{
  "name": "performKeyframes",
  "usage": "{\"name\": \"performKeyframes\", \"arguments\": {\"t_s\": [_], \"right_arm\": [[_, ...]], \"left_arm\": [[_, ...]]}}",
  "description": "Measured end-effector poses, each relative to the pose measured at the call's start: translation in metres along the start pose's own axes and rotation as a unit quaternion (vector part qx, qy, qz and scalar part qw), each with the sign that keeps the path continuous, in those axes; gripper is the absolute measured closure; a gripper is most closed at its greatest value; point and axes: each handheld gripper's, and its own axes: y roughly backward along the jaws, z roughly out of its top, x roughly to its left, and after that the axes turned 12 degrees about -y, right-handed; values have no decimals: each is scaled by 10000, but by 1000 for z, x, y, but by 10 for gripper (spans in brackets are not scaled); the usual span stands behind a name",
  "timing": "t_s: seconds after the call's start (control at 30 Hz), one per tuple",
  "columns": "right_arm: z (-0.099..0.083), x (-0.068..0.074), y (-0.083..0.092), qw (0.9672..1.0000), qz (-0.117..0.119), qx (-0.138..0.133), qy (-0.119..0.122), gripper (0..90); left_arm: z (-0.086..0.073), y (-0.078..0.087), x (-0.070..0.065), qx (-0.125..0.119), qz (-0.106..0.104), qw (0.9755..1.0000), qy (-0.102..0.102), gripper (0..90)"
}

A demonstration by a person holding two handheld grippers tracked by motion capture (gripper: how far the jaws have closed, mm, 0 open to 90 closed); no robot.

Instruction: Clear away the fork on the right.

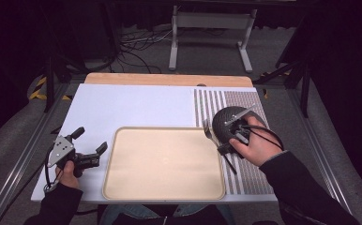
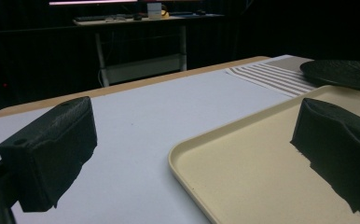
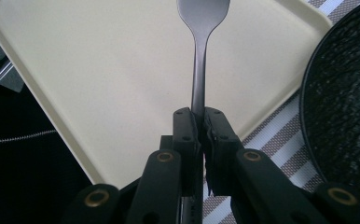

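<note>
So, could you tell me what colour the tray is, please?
Pale cream; the tray shows best in the high view.

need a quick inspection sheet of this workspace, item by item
surface: white mat on a wooden table, striped placemat at its right
job's things: spoon clamped by its handle, bowl end out over the beige tray; tray bare
clutter: dark plate on the placemat
grippers: right tool shut on the spoon; left tool open, holding nothing, beside the tray
cables: one trailing from each tool; more on the floor beyond the table
surroundings: dark room, white stand behind
</note>
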Motion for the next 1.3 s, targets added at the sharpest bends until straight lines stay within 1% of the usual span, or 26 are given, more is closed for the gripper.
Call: {"name": "performKeyframes", "arguments": {"t_s": [0.07, 0.13, 0.2, 0.3, 0.33, 0.37, 0.43, 0.47, 0.5, 0.53, 0.67, 0.83, 0.87, 1.1, 1.3], "right_arm": [[1, 2, -4, 10000, 33, 55, -75, 843], [4, 5, -10, 9998, 14, 138, -152, 843], [4, 6, -12, 9997, 10, 154, -169, 843], [7, 10, -22, 9990, -59, 269, -357, 842], [7, 10, -22, 9990, -59, 269, -357, 842], [8, 11, -26, 9984, -57, 305, -469, 842], [9, 11, -27, 9984, -54, 304, -483, 842], [10, 12, -31, 9979, -53, 316, -555, 842], [10, 12, -31, 9979, -53, 316, -555, 842], [11, 14, -34, 9976, -49, 333, -609, 842], [12, 16, -39, 9973, -45, 345, -645, 842], [14, 18, -48, 9965, -31, 426, -714, 842], [14, 18, -51, 9961, -28, 452, -757, 842], [15, 19, -60, 9948, -35, 533, -871, 842], [14, 20, -66, 9929, -56, 623, -1008, 842]], "left_arm": [[0, 0, 0, 9, -4, 10000, -4, 4], [0, 0, 0, -1, -3, 10000, 17, 4], [0, 0, 0, -1, -2, 10000, 16, 4], [0, 0, 0, -2, -4, 10000, 13, 4], [0, 0, 0, -2, -4, 10000, 13, 4], [0, 0, 0, -2, -4, 10000, 13, 4], [0, 0, 0, -2, -1, 10000, 13, 4], [0, 0, 0, -1, 0, 10000, 12, 4], [0, 0, 0, -1, -1, 10000, 8, 4], [0, 0, 0, -2, -3, 10000, 10, 4], [0, 0, 0, -3, -5, 10000, 10, 4], [0, 1, 1, -6, -4, 10000, 9, 4], [0, 1, 1, -8, -5, 10000, 11, 4], [0, 1, 1, -16, -5, 10000, 17, 4], [0, 1, 1, -13, -8, 10000, 14, 4]]}}
